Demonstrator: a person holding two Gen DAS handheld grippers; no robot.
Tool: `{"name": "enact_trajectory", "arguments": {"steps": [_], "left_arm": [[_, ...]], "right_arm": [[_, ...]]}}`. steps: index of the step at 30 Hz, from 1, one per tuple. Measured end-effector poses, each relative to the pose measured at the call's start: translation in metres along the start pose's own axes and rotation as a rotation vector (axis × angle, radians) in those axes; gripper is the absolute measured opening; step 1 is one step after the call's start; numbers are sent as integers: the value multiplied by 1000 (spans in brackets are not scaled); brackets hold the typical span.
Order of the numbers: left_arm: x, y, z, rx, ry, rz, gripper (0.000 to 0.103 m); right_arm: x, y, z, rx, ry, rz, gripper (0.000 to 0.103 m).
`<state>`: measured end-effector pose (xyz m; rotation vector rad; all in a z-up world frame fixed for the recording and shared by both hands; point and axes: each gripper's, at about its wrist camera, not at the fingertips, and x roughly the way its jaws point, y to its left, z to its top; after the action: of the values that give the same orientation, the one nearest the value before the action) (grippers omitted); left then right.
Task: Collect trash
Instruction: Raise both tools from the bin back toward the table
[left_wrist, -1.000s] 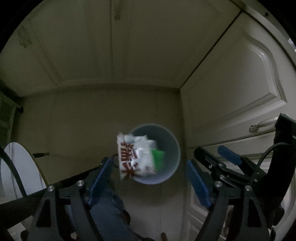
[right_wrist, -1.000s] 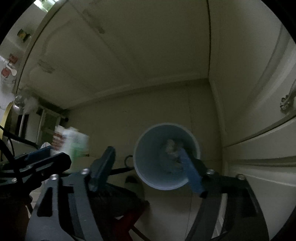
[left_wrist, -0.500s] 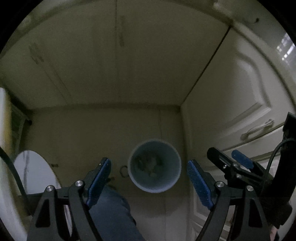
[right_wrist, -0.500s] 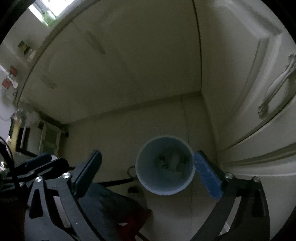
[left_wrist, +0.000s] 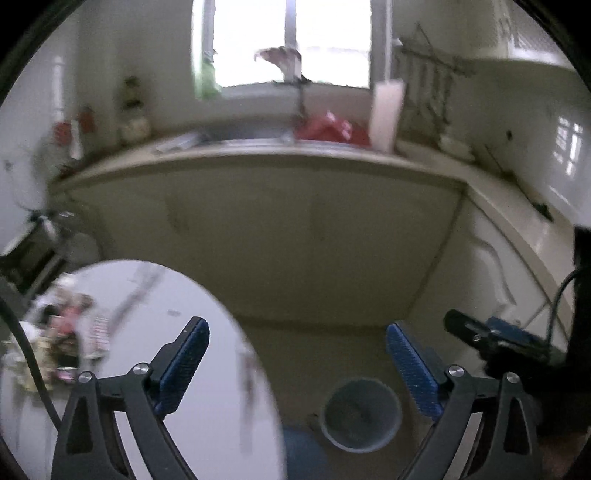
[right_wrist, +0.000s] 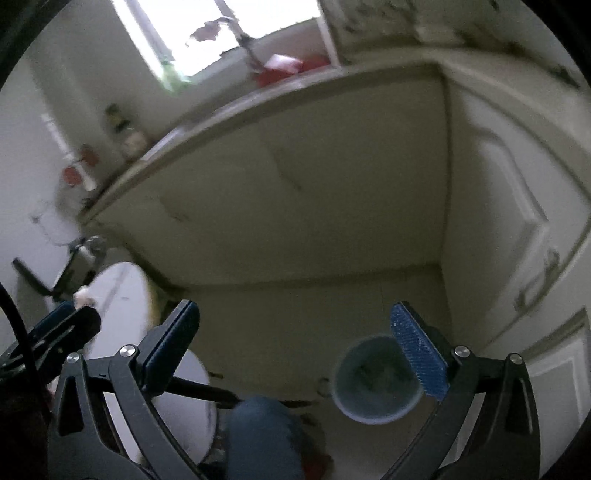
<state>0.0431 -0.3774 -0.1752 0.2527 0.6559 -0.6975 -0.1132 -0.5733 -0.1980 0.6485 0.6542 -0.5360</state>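
Standing here, both grippers are empty. The left gripper (left_wrist: 297, 363) has its blue-padded jaws opening, nothing between them, and the right gripper (right_wrist: 316, 349) is spread about as wide as it goes, also holding nothing. My guess is they're splayed like that because each has let go of its load and is heading off for more.

Using the round grey-blue plastic bin (left_wrist: 360, 413) as the landmark: it sits on the floor in the corner where the cream cabinet doors (left_wrist: 295, 236) meet, below both grippers and a bit to the right. It stands upright, long axis vertical, mouth pointing straight up, handy for dropping stuff in. There's crumpled trash (right_wrist: 373, 373) inside, though it's too blurry to name.

To the left of the bin is a white oval tabletop (left_wrist: 155, 332), with a colourful pile of wrappers (left_wrist: 62, 343) at its far-left edge, well apart from the bin. Probably the next pickup.
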Motion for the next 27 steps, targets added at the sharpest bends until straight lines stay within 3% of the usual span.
{"name": "enact_trajectory", "arguments": {"steps": [5,14,21,27], "left_arm": [[-50,37,-21,-49,-104,104,99],[-156,94,-73,-139,-178,285,101],[-227,136,-92,-216,-224,429,102],[-259,153,-104,-263,-248,487,102]], "right_arm": [[-23,71,13,-96,-56,71,103],[-60,200,11,-255,-137,192,103],[-83,307,-15,-414,-184,289,103],[-85,369,-40,-517,-197,363,103]]}}
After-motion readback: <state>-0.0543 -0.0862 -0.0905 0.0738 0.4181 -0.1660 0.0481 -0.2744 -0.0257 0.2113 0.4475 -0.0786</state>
